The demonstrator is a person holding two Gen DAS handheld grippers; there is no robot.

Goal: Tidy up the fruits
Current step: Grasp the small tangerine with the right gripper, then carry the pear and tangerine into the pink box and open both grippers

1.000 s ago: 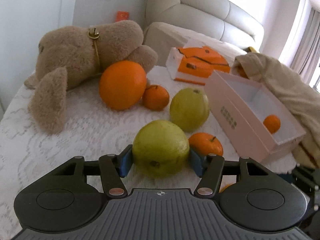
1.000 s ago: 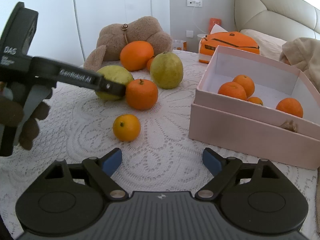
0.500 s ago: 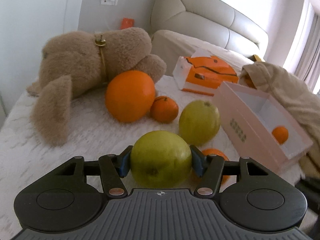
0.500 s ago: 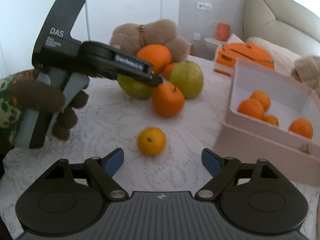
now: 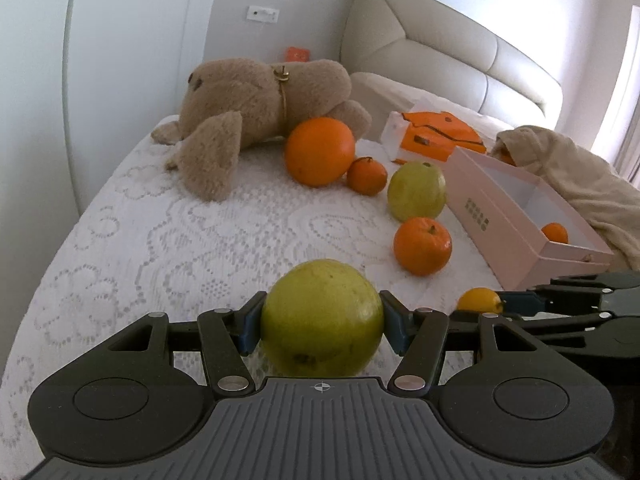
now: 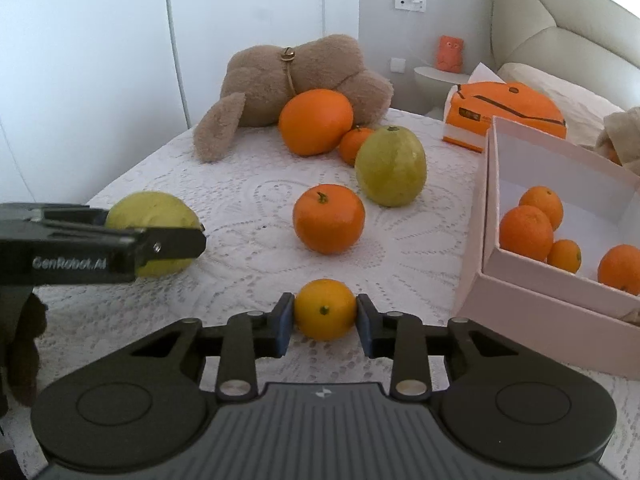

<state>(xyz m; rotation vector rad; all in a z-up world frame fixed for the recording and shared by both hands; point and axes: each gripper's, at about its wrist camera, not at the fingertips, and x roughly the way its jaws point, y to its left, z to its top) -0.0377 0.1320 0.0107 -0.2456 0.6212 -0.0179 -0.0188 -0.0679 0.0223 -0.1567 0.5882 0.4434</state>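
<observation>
Fruits are partly sorted, with most still out on the white lace bedspread (image 6: 168,168). The pink box (image 6: 532,308) at the right of the right wrist view holds four small oranges (image 6: 526,233), so that part looks done; nothing else is inside that I can see.

Going from big to small among what is left: the large orange (image 6: 316,122) sits at upper centre against the brown teddy bear (image 6: 296,80), untouched. Two green pears come next. One green pear (image 6: 390,166) rests right of centre near the box. The other pear (image 5: 322,318) is at lower centre of the left wrist view, clamped between the blue pads of the left gripper (image 5: 322,320), whose fingers stand wide around it.

A medium tangerine (image 6: 329,218) lies in the middle of the right wrist view, and a smaller tangerine (image 6: 354,144) is tucked between the large orange and the free pear. The smallest piece, a yellow-orange mandarin (image 6: 325,310), is at lower centre, and the right gripper (image 6: 325,322) has just been closing on it; its narrow fingers now press both sides.

My judgement: roughly a third done, with two pieces in hand and four still to collect.
</observation>
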